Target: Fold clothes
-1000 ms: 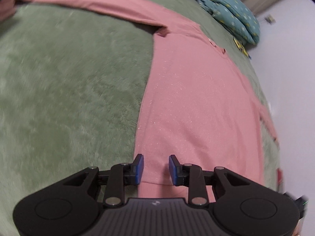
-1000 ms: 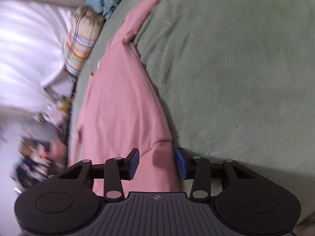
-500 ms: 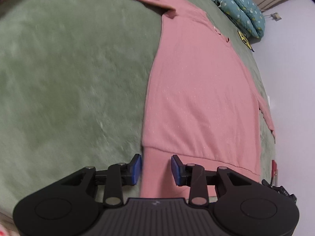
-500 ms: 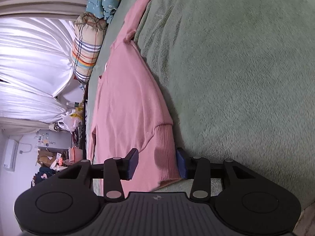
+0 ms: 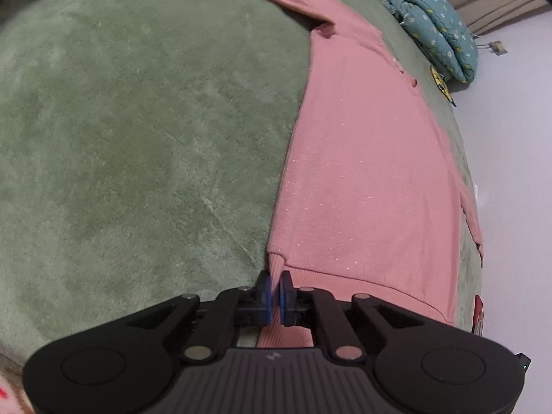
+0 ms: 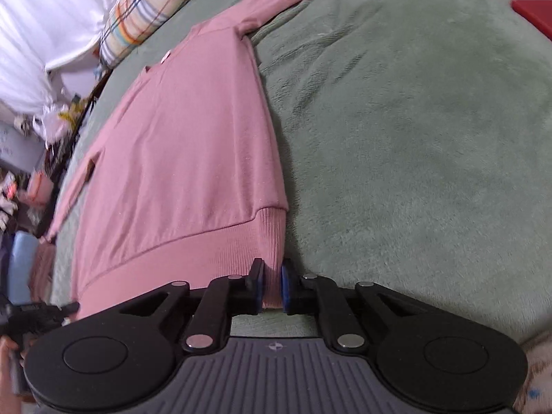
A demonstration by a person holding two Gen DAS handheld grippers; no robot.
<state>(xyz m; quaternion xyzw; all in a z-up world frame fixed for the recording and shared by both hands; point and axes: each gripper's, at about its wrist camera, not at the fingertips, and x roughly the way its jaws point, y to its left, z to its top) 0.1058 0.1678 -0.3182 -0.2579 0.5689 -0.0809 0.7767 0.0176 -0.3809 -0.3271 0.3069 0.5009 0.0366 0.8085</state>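
Note:
A pink long-sleeved sweater lies flat on a green plush blanket, its ribbed hem nearest me and its sleeves spread out at the far end. My left gripper is shut on the hem's left corner. In the right wrist view the same sweater runs away to the upper left, and my right gripper is shut on the hem's right corner, the ribbed cloth pinched between the blue pads.
A teal patterned quilt lies folded at the far end of the bed by a pale wall. A plaid pillow and white curtains sit at the far left, with floor clutter beyond the bed's edge. A red object rests on the blanket.
Both grippers drew back to the hem's corners and went from open to shut, each pinching the ribbed band.

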